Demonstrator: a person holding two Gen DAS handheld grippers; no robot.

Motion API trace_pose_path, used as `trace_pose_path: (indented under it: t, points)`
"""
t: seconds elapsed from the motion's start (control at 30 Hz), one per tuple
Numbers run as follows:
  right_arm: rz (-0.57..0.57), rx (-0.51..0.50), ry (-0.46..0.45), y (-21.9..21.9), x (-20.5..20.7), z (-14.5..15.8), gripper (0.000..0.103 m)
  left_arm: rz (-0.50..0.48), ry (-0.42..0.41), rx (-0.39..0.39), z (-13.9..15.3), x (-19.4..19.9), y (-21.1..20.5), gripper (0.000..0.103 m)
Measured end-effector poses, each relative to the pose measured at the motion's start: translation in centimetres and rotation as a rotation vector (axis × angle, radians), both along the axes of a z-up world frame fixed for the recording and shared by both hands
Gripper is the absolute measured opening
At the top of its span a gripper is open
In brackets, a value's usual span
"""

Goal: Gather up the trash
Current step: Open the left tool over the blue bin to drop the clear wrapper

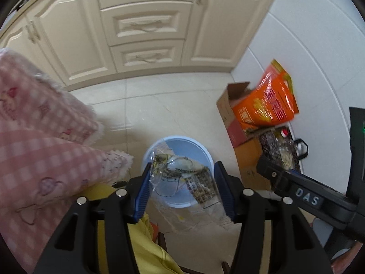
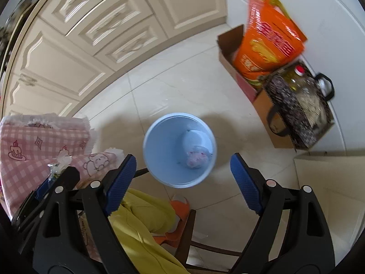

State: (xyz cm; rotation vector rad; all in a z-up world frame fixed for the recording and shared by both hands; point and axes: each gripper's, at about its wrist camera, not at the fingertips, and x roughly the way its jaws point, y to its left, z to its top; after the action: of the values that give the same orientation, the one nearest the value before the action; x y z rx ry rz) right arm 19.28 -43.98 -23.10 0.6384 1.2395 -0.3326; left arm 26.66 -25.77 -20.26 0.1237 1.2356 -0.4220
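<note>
A light blue bin (image 1: 180,138) stands on the tiled floor, right below both grippers. In the left wrist view my left gripper (image 1: 184,164) hangs over the bin's mouth with a crumpled clear wrapper (image 1: 182,178) spanning its gap and touching both blue pads. My right gripper (image 2: 183,156) is open over the same bin (image 2: 146,146), with nothing between its fingers. A pink and white crumpled piece (image 2: 197,157) lies at the bin's bottom. The left gripper (image 2: 57,178) also shows low on the left of the right wrist view, a scrap of wrapper at its tip.
Cream cabinets (image 1: 146,27) line the far side. At the right wall a cardboard box (image 2: 230,52) holds an orange bag (image 2: 269,43), beside a patterned bag (image 2: 289,105). A pink checked cloth (image 1: 41,137) is on the left. Yellow fabric (image 2: 141,219) and a dark wooden frame (image 2: 187,235) are below.
</note>
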Motion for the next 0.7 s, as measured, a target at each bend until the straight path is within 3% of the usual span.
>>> trace_pose_path:
  t: [0.03, 0.07, 0.33, 0.7]
  points:
    - [-0.012, 0.001, 0.006, -0.4, -0.5, -0.2, 0.083, -0.005, 0.009, 0.007, -0.3, 0.0, -0.4, 0.069]
    - [-0.026, 0.003, 0.011, -0.8, -0.9, -0.4, 0.083, -0.006, 0.009, 0.009, -0.4, 0.0, -0.7, 0.069]
    - [-0.063, 0.031, 0.026, -2.0, -2.2, -1.2, 0.083, -0.015, 0.034, 0.037, -1.2, -0.4, -1.2, 0.07]
    - [-0.036, 0.021, -0.014, -0.4, -2.5, 0.7, 0.083, -0.01, 0.0, 0.025, 0.5, -1.3, -0.2, 0.07]
